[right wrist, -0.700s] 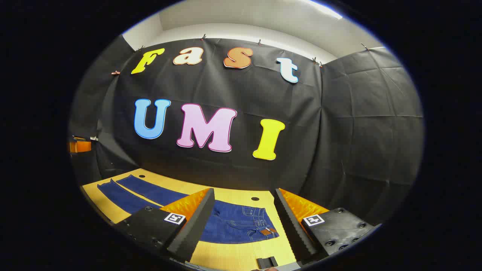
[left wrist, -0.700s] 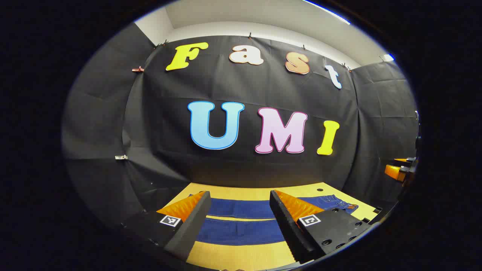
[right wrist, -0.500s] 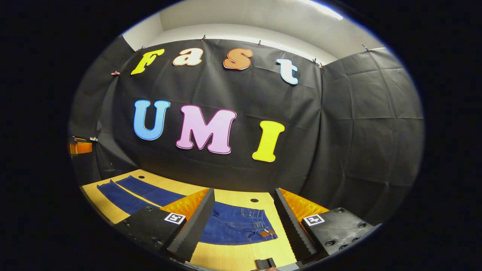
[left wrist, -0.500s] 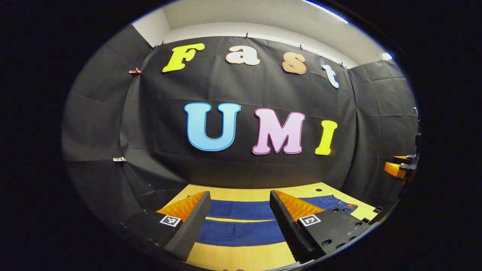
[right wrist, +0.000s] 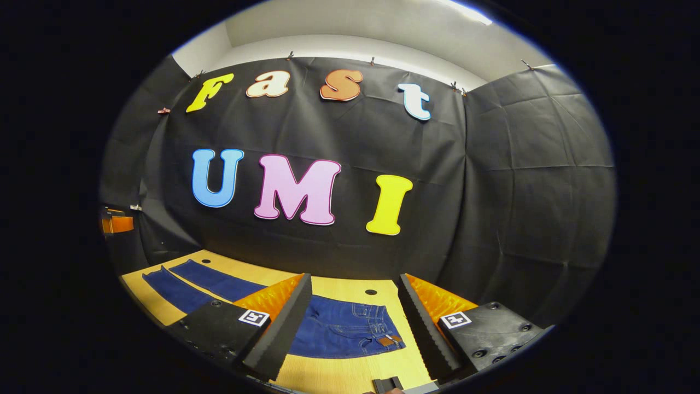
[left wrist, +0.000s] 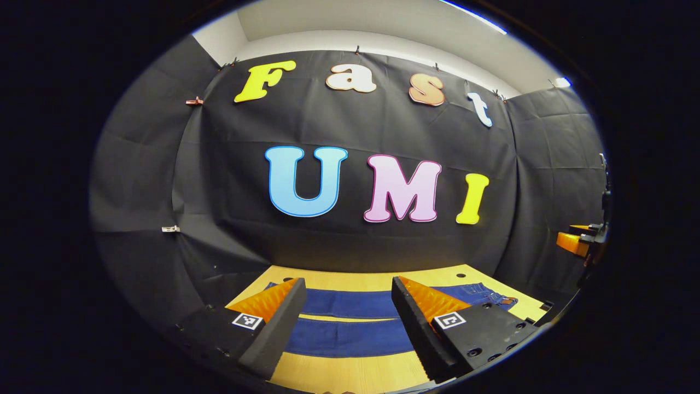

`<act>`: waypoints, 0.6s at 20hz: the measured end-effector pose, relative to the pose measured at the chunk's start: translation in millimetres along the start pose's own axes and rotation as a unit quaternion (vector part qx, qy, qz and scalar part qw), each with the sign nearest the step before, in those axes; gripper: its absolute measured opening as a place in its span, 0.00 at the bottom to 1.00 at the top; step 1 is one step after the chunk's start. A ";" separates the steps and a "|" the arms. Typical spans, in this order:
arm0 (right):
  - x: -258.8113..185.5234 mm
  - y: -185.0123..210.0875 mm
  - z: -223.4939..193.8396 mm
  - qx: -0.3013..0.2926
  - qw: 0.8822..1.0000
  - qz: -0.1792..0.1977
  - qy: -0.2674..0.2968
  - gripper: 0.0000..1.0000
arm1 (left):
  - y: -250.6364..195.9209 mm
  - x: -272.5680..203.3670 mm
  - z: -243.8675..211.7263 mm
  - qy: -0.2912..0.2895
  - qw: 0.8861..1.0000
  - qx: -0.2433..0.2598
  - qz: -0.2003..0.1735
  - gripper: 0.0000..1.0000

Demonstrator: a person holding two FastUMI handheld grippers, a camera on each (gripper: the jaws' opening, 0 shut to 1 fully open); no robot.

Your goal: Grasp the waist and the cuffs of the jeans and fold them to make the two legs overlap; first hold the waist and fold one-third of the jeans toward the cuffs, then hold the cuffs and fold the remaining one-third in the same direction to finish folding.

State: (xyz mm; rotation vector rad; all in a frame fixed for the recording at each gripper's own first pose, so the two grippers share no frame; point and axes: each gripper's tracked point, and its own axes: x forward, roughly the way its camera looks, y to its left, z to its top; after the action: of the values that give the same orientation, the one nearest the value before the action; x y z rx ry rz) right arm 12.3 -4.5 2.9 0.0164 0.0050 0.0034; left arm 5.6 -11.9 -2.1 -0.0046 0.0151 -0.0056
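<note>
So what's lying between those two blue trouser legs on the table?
Nothing: a bare strip of table shows between the two legs of the jeans in the left gripper view.

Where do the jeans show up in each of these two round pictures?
Left gripper view: the jeans lie flat on the yellow table near the bottom, the two legs side by side between the open fingers, the waist at far right.
Right gripper view: the jeans show waist between the open fingers, the legs stretching away to lower left.
Shared landmark: the brown waist patch.
</note>
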 end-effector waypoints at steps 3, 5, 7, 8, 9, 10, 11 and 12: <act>1.8 3.6 -0.5 0.001 1.000 0.003 0.002 1.00 | -1.3 0.8 1.1 0.000 1.000 0.001 -0.003 0.98; 2.3 7.6 0.2 0.001 1.000 0.011 0.002 0.98 | -2.6 2.2 1.2 0.001 1.000 0.001 -0.007 0.98; 3.6 10.0 -0.6 -0.013 1.000 0.021 0.004 0.94 | -4.3 3.0 1.9 0.000 1.000 0.002 -0.014 0.98; 4.2 10.1 0.6 -0.019 1.000 0.024 0.004 0.97 | -4.1 1.8 1.8 -0.001 1.000 0.004 -0.017 0.98; 4.3 11.7 2.5 -0.021 0.999 0.029 0.004 0.97 | -3.7 0.8 2.6 -0.001 1.000 0.007 -0.019 0.98; 5.3 12.0 4.4 -0.023 0.999 0.032 0.003 0.97 | -4.3 1.1 1.4 -0.002 1.000 0.009 -0.024 0.98; 5.1 12.9 3.5 -0.028 0.999 0.038 0.002 0.97 | -5.4 0.7 1.1 -0.002 0.999 0.011 -0.031 0.98; 6.7 15.5 -0.5 -0.035 0.998 0.047 0.004 0.95 | -6.5 3.1 -3.0 0.000 0.999 0.009 -0.041 0.98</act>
State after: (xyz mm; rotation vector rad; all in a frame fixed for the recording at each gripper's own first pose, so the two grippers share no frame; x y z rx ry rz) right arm 18.9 11.0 2.6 -0.0532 0.0127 0.0970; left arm 8.6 -18.4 -5.2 0.0136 0.0151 -0.0870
